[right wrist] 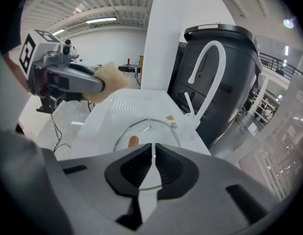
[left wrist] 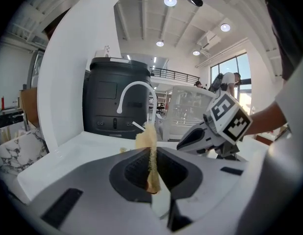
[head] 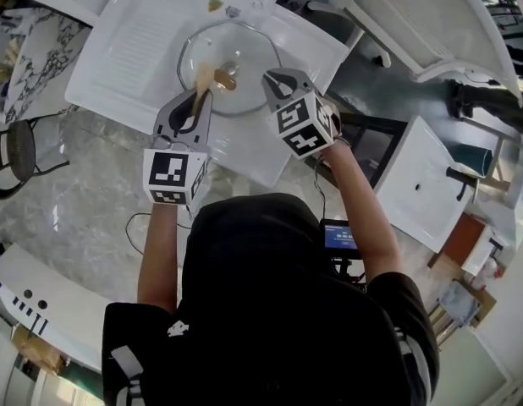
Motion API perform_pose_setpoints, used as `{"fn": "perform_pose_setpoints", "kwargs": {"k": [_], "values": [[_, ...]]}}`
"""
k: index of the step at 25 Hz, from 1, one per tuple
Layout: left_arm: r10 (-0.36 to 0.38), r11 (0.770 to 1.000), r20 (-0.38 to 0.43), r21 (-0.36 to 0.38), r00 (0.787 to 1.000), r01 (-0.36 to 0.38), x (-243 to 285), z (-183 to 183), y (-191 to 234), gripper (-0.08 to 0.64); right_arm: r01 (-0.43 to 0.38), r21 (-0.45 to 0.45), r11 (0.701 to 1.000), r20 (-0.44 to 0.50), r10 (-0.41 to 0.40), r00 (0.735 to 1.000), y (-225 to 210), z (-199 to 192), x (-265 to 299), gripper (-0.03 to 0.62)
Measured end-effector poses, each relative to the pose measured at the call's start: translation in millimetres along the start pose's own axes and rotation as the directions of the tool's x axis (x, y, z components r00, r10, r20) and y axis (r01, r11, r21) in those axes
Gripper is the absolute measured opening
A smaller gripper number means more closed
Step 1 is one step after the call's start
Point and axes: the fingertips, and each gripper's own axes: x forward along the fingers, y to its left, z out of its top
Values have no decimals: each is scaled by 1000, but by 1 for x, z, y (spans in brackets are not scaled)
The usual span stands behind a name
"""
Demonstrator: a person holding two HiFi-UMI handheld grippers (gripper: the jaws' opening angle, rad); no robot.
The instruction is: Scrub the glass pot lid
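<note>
The glass pot lid point(head: 244, 51) lies flat in a white sink basin point(head: 126, 49), its brown knob point(head: 225, 79) near the middle. My left gripper point(head: 202, 93) hovers over the lid's near left edge, shut on a tan sponge point(head: 203, 79) that sticks out past the jaws. In the left gripper view the sponge point(left wrist: 147, 140) stands pinched between the pads. My right gripper point(head: 275, 79) is at the lid's near right edge, shut and empty. In the right gripper view the lid point(right wrist: 156, 126) and knob point(right wrist: 133, 140) lie just beyond the shut right gripper point(right wrist: 154, 156), with the left gripper point(right wrist: 100, 84) at left.
A white faucet point(right wrist: 206, 67) rises at the basin's far side before a dark grey appliance point(right wrist: 225, 82). A small brown scrap point(head: 214, 5) lies on the basin beyond the lid. Another white basin point(head: 422, 184) sits to the right. A dark stool point(head: 16, 152) stands at left.
</note>
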Motion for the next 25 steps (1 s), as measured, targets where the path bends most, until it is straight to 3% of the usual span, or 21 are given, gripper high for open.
{"fn": "perform_pose_setpoints", "kwargs": {"k": [5, 9, 12, 25], "values": [[35, 999, -31, 13, 999, -35, 15, -17, 10, 17, -17, 8, 1000, -54, 17, 998, -17, -12, 30, -5], [23, 999, -49, -33, 999, -24, 24, -25, 11, 17, -29, 6, 1000, -84, 30, 996, -27, -20, 49, -1], [16, 998, -58, -59, 998, -19, 28, -32, 14, 17, -28, 20, 999, -107, 30, 994, -33, -26, 64, 57], [9, 996, -131, -84, 991, -21, 41, -70, 28, 17, -15, -41, 999, -165, 8, 986, -50, -32, 116, 124]]}}
